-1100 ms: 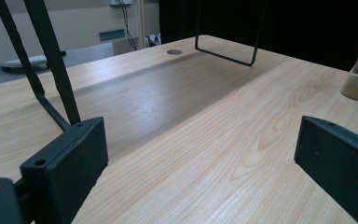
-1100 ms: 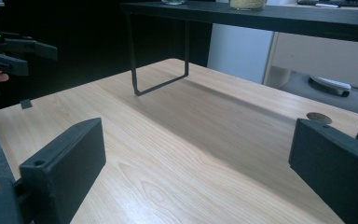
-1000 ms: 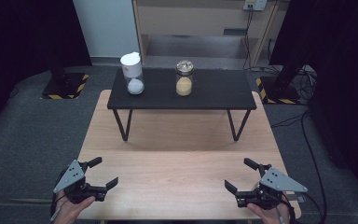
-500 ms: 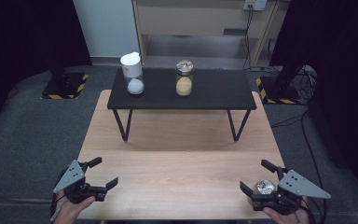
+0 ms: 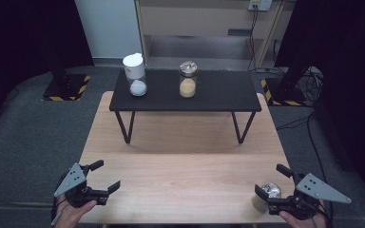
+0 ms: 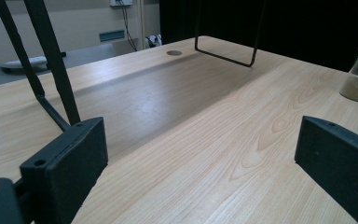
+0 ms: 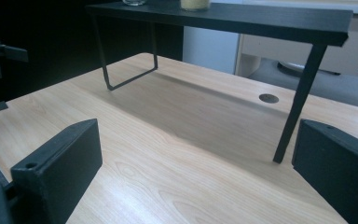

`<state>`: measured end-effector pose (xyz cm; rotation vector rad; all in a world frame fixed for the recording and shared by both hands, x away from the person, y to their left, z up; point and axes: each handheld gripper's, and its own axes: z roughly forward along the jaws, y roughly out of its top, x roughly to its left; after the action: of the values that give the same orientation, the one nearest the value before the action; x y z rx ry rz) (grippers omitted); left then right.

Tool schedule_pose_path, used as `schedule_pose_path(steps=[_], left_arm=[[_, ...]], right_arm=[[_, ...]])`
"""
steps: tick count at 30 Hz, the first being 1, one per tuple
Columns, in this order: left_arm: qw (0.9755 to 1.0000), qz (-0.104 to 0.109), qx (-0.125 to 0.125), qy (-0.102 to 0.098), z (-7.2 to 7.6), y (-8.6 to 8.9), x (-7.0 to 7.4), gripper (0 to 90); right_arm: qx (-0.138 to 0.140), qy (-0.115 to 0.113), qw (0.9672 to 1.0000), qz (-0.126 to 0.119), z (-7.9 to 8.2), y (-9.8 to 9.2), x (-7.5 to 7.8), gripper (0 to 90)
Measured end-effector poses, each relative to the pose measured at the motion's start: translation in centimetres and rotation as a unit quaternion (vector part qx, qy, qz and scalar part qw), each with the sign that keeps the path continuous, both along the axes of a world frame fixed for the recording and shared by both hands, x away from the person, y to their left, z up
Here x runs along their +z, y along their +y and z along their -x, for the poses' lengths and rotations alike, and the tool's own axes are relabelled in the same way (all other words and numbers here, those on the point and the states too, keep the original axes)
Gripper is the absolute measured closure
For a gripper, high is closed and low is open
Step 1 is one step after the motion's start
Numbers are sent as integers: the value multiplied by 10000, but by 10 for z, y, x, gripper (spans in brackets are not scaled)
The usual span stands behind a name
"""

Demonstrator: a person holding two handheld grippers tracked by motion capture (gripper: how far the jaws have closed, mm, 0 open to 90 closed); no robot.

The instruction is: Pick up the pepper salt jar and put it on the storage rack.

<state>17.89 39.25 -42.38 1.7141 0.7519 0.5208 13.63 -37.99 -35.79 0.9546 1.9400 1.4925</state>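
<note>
Pale wood table (image 5: 185, 166) spreads before us, a black shelf (image 5: 228, 92) standing at its far end with two jars on top. We hold our left gripper (image 5: 100, 178) at the near left corner, jaws spread, empty. Our right gripper (image 5: 273, 183) sits at the near right, jaws spread around a small jar (image 5: 267, 194) on the table; whether they touch it, we cannot tell.

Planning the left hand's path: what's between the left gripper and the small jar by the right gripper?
Only bare wooden tabletop between the left gripper and the small jar; the high view and left gripper view both show it.
</note>
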Motion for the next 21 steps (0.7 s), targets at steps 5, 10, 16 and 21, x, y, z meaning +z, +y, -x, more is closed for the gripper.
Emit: schedule_pose_path(steps=[5, 10, 16, 21], left_arm=[[10000, -5, -2, -2, 0, 0, 0, 16], [10000, -9, 5, 6, 0, 0, 0, 16], [10000, -5, 9, 8, 0, 0, 0, 16], [10000, -11, 7, 10, 0, 0, 0, 17]], right_arm=[[-101, 109, 9999, 55, -1, -6, -3, 29], [-175, 240, 9994, 170, -2, -10, -7, 33], [-207, 424, 9985, 279, -5, -15, -14, 44], [-265, 591, 9970, 430, -6, -16, -19, 49]])
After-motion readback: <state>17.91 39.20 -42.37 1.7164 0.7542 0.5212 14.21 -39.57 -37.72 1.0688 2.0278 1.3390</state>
